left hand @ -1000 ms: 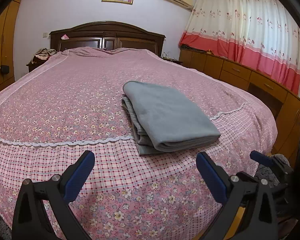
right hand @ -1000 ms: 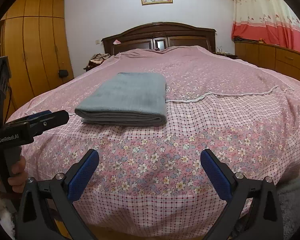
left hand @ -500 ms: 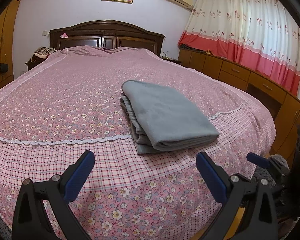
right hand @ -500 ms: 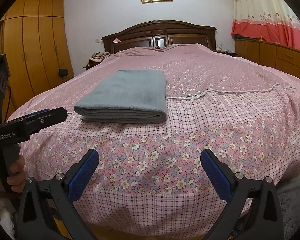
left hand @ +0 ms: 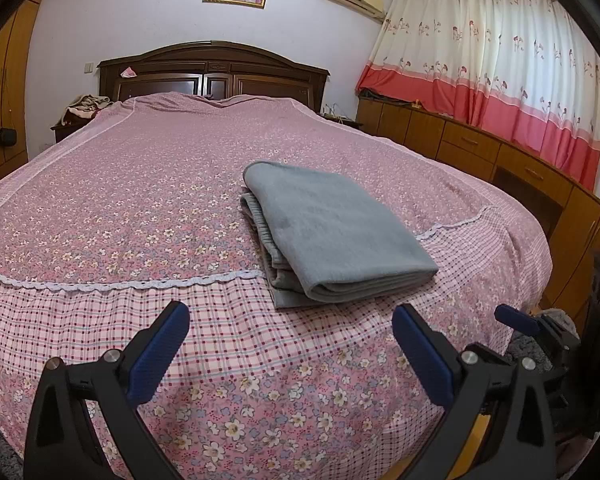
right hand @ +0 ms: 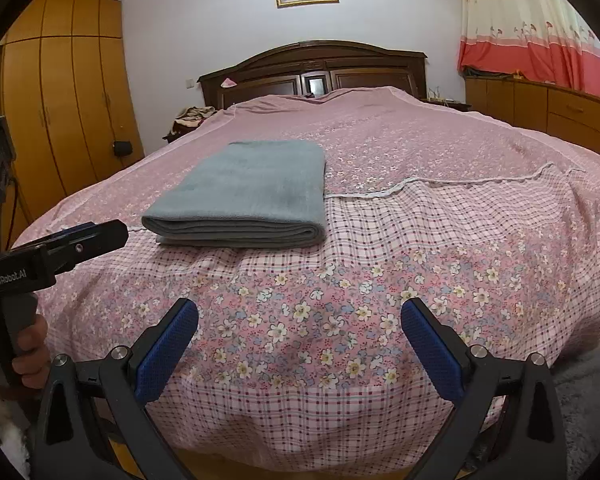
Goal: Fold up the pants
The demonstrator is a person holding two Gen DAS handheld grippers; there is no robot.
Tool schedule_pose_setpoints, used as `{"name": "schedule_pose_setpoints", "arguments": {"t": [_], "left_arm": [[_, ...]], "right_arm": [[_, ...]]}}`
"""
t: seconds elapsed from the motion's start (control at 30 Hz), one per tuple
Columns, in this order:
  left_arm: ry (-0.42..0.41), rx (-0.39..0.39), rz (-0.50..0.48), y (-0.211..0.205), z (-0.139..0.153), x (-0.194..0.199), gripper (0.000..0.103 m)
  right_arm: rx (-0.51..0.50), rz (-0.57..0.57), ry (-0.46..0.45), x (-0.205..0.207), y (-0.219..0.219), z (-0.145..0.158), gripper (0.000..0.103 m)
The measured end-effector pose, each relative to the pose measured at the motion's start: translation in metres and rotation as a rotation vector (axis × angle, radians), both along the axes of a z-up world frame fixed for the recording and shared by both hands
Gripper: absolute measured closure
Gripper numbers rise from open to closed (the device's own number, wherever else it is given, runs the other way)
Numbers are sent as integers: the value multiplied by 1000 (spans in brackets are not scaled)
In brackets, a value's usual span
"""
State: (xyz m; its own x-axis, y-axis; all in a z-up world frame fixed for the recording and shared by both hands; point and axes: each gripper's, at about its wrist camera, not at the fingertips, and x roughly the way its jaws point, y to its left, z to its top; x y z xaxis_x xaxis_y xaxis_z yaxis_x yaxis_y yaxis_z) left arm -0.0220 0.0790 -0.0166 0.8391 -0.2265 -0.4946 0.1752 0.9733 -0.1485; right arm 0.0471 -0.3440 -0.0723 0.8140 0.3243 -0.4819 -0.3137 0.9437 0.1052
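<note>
The grey pants lie folded into a neat rectangle on the pink floral bedspread, near the foot of the bed and straddling its white lace trim — stacked layers show along the near edge. The left gripper hangs short of the bed's end, jaws wide apart and empty. The right gripper hangs likewise, spread wide, holding nothing, well apart from the pants — a wooden headboard stands behind.
</note>
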Motion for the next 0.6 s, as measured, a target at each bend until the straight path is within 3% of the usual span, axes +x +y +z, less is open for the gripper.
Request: {"name": "schedule_pose_setpoints", "arguments": {"t": [0.6], "left_arm": [[1,-8,-10,-4,-2,-1,0]], "right_arm": [[4,-13,5,-1,-2,1,0]]}}
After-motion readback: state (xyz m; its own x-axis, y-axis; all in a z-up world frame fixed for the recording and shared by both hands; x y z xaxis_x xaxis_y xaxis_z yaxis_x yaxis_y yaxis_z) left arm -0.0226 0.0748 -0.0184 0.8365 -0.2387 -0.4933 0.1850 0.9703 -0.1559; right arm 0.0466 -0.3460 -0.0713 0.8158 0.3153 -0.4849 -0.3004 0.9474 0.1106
